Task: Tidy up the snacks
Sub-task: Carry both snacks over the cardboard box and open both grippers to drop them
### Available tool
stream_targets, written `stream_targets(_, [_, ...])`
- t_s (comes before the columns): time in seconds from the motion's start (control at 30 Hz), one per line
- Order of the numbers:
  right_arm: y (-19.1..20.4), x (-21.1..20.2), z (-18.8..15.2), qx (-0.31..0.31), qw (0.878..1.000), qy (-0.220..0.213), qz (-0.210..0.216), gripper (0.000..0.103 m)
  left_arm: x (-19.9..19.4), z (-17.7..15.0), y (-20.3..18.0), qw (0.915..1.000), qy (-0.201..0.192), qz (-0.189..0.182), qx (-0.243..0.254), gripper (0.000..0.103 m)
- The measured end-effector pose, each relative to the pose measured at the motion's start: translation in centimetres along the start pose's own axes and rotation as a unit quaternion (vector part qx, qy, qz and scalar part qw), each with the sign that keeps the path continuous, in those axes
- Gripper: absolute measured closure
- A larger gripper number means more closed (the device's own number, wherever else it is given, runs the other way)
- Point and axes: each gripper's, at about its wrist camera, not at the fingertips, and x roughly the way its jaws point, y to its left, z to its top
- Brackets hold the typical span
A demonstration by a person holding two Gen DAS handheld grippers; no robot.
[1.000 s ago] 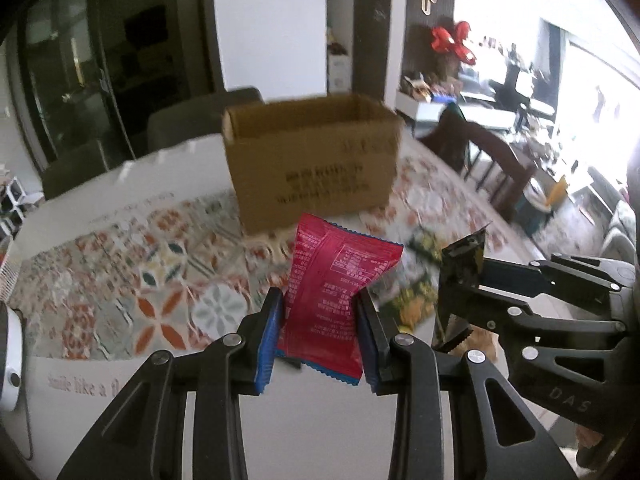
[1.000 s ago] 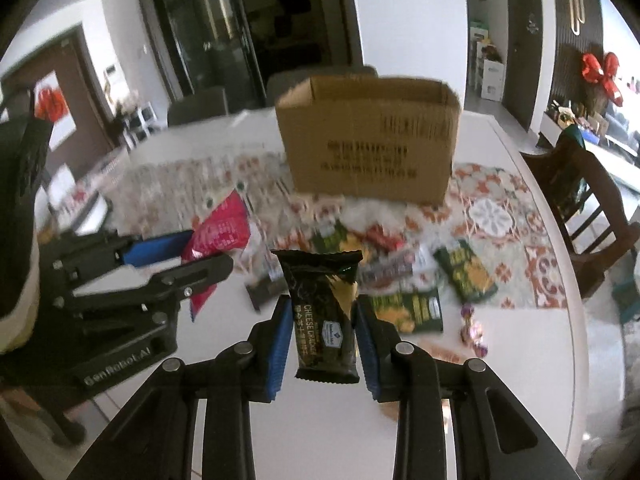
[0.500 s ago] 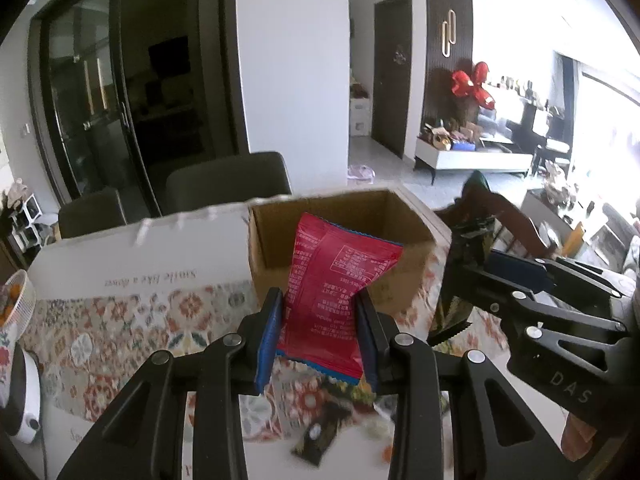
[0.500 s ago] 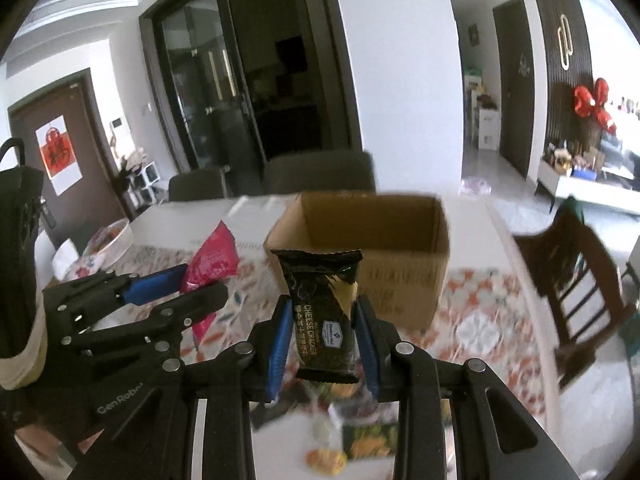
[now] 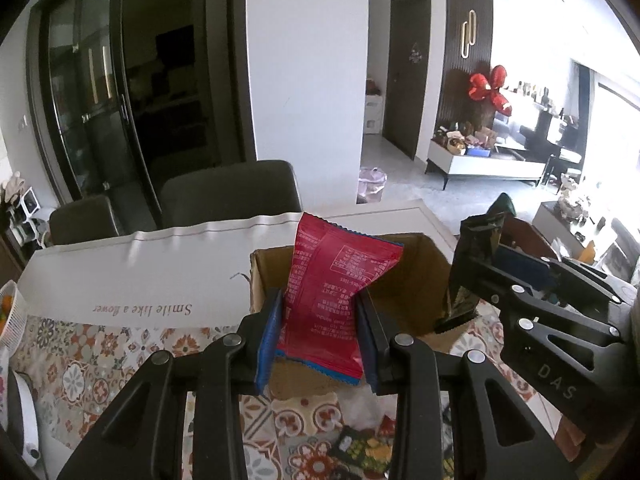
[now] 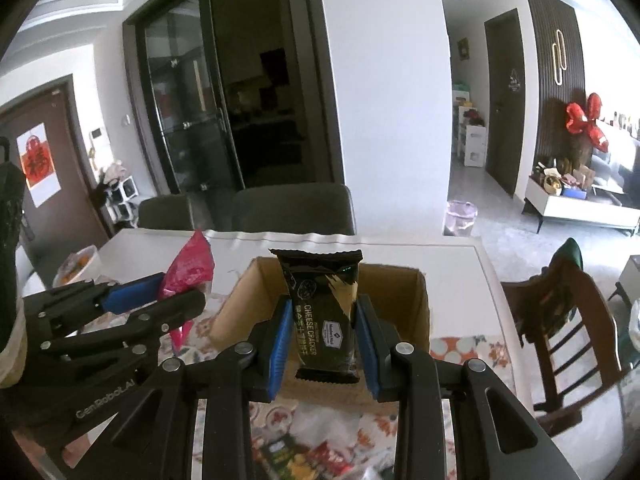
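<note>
My left gripper (image 5: pixel 320 340) is shut on a red snack packet (image 5: pixel 332 296) and holds it upright above the near edge of the open cardboard box (image 5: pixel 416 280). My right gripper (image 6: pixel 324 340) is shut on a black cheese cracker packet (image 6: pixel 324 312), also raised over the box (image 6: pixel 404 300). The right gripper and its black packet (image 5: pixel 472 272) show at the right of the left wrist view. The left gripper with the red packet (image 6: pixel 188 276) shows at the left of the right wrist view. Loose snack packets (image 5: pixel 360 448) lie on the patterned tablecloth below.
The box stands on a white table with a patterned cloth (image 5: pixel 80 360). Grey chairs (image 5: pixel 232 192) stand behind the table. A wooden chair (image 6: pixel 568 320) is at the right. A white basket (image 5: pixel 8 312) sits at the table's left edge.
Both grippers have risen and moved forward with their packets, from low over the table to above the box's open top. Both stay shut.
</note>
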Motion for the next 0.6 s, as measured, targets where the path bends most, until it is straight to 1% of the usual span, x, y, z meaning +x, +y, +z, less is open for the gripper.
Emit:
stream_targets(0.27, [-0.8,3.9,1.4,-0.003,1.000,0.021,-0.011,0.071,5.3,1.1,0.7,0.9993,0.036,-0.001,-0.010,0.068])
stream_targets(0.43, [-1.5,6.2,1.6,-0.001,0.999,0.041,-0.012,0.071,7.4,1.1,0.6,0.9982,0.058,-0.007,-0.014,0.066])
stream_targets(0.5, [-1.7,6.6,1.4,0.003,0.999,0.046,-0.015,0.070,8.0,1.1,0.9,0.9978,0.063,-0.009,-0.019,0.064])
stream_targets(0.53, [-2.0,7.1,1.4,0.008,0.999,0.050,-0.019,0.070,8.2,1.0,0.9,0.9977,0.064,-0.009,-0.019,0.059])
stream_targets(0.57, [-2.1,7.3,1.3,0.009,0.998,0.053,-0.018,0.068,8.3,0.9,1.0,0.9976,0.067,-0.008,-0.018,0.050])
stream_targets(0.6, [-2.2,7.5,1.2,0.011,0.998,0.058,-0.016,0.065,8.3,0.8,1.0,0.9975,0.068,-0.007,-0.019,0.046])
